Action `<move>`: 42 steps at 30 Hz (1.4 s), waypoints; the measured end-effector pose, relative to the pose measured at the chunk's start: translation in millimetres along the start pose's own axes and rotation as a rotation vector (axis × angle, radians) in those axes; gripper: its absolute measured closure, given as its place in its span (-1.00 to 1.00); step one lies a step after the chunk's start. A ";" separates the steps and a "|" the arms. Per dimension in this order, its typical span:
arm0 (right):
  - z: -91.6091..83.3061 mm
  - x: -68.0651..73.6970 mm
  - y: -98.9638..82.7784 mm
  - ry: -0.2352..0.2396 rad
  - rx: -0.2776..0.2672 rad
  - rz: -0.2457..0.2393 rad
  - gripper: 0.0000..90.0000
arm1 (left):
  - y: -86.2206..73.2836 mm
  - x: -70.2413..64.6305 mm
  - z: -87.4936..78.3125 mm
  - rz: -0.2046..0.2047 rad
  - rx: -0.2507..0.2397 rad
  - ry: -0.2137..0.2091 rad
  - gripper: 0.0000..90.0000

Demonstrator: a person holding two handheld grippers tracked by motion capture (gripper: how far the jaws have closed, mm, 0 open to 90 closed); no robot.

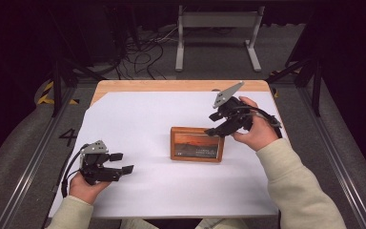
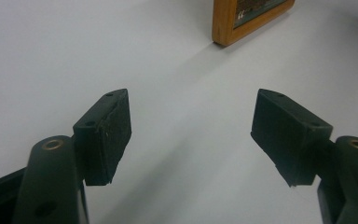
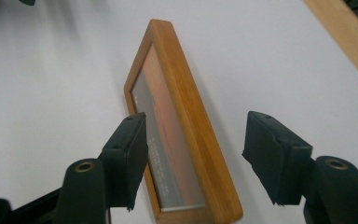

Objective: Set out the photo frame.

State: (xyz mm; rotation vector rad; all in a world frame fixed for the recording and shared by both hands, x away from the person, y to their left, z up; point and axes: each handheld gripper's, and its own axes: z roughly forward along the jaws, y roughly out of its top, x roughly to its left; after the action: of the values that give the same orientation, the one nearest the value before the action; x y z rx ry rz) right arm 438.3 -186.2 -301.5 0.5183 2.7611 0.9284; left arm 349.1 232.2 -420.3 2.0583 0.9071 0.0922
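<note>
Table [image 1: 171,86]: a wooden top is seen in the high view, most of it covered by a white sheet [image 1: 147,191]; bare wood is left along the 12 o'clock edge.

Picture frame [image 1: 197,144]: a wooden frame with an orange-toned picture is laid flat on the white sheet, slightly toward 3 o'clock of the sheet's centre. In the right gripper view [image 3: 182,140] it is seen running lengthwise away from the camera; in the left gripper view one corner [image 2: 247,18] is shown at 1 o'clock, well apart from the jaws.

Left gripper [image 1: 121,162]: held in the left hand [image 1: 86,183] at 8 o'clock of the sheet, pointed toward 3 o'clock. Its jaws are spread wide with nothing between them; only white sheet is seen in the gap in its own view [image 2: 191,135].

Right gripper [image 1: 213,124]: held in the right hand [image 1: 255,131] at 2 o'clock of the frame, tilted down toward the frame's 1 o'clock corner. Its jaws are spread apart and set astride the near end of the frame in its own view [image 3: 193,158]; whether either jaw touches the wood cannot be told.

Sleeves [image 1: 298,186]: pale, covering both forearms, entering from 6 o'clock.
</note>
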 end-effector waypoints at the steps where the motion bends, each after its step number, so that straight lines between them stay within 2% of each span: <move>1: -4.6 1.2 -3.3 -0.012 -0.010 0.010 -0.18 | -0.7 0.1 -0.6 -0.009 -0.002 0.004 -0.36; 4: -18.6 4.0 -14.5 -0.056 -0.034 0.027 -0.32 | -0.7 1.7 0.2 -0.001 -0.002 0.005 -0.36; 5: -22.3 4.4 -17.9 -0.064 -0.040 0.032 -0.36 | -0.5 0.9 1.2 -0.012 -0.003 0.002 -0.36; 6: -26.1 4.6 -21.2 -0.073 -0.046 0.038 -0.40 | 0.1 1.7 1.9 0.001 -0.001 0.001 -0.36; 8: -32.7 5.2 -26.6 -0.087 -0.058 0.052 -0.45 | 0.7 1.0 3.8 -0.002 0.004 0.000 -0.36; 10: -39.6 5.8 -32.2 -0.104 -0.088 0.066 -0.60 | 1.6 1.9 5.1 0.006 0.004 -0.006 -0.36; 11: -42.5 6.2 -35.3 -0.105 -0.094 0.068 -0.67 | 1.8 1.6 5.3 -0.001 0.006 -0.007 -0.36; 13: -47.4 8.0 -41.8 -0.111 -0.086 0.042 -0.81 | 2.7 2.3 5.7 0.000 0.006 -0.007 -0.36; 15: -52.5 9.0 -49.6 -0.115 -0.110 0.075 -0.90 | 3.7 3.0 7.0 0.007 0.004 -0.009 -0.36; 20: -62.7 9.1 -66.8 -0.163 -0.167 0.134 -0.99 | 4.3 2.8 8.6 0.001 0.007 -0.009 -0.36; 21: -62.7 9.1 -66.8 -0.163 -0.167 0.134 -0.99 | 4.3 2.8 8.6 0.001 0.007 -0.009 -0.36; 23: -67.7 7.8 -80.7 -0.210 -0.200 0.169 -1.00 | 4.4 3.3 8.2 0.007 0.000 -0.006 -0.36; 24: -68.6 7.2 -85.1 -0.216 -0.212 0.177 -1.00 | 4.1 3.0 7.4 -0.006 -0.004 -0.003 -0.36; 25: -68.6 7.2 -85.1 -0.216 -0.212 0.177 -1.00 | 4.1 3.0 7.4 -0.006 -0.004 -0.003 -0.37; 26: -70.1 5.6 -93.1 -0.223 -0.227 0.194 -1.00 | 4.2 4.1 6.8 0.000 -0.009 0.002 -0.38; 29: -71.5 4.6 -99.6 -0.240 -0.241 0.204 -1.00 | 4.2 4.5 6.6 0.000 -0.014 0.005 -0.39; 33: -74.4 3.3 -117.3 -0.285 -0.299 0.236 -1.00 | 4.2 5.7 6.5 0.006 -0.015 0.010 -0.40; 35: -73.0 3.6 -122.6 -0.299 -0.315 0.235 -1.00 | 4.0 5.9 6.6 0.006 -0.017 0.012 -0.40; 38: -68.5 5.1 -129.5 -0.303 -0.313 0.250 -1.00 | 3.6 6.3 6.7 0.001 -0.020 0.013 -0.40; 40: -65.4 6.7 -133.3 -0.303 -0.311 0.260 -1.00 | 3.7 8.3 6.2 0.020 -0.019 0.025 -0.40; 42: -61.7 8.6 -137.8 -0.287 -0.321 0.268 -1.00 | 3.0 8.0 6.9 0.001 -0.023 0.021 -0.40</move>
State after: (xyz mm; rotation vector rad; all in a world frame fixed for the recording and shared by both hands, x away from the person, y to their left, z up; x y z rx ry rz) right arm 376.4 -319.3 -337.8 0.8971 2.2669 1.2188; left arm 359.2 231.5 -424.4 2.0398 0.9130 0.1243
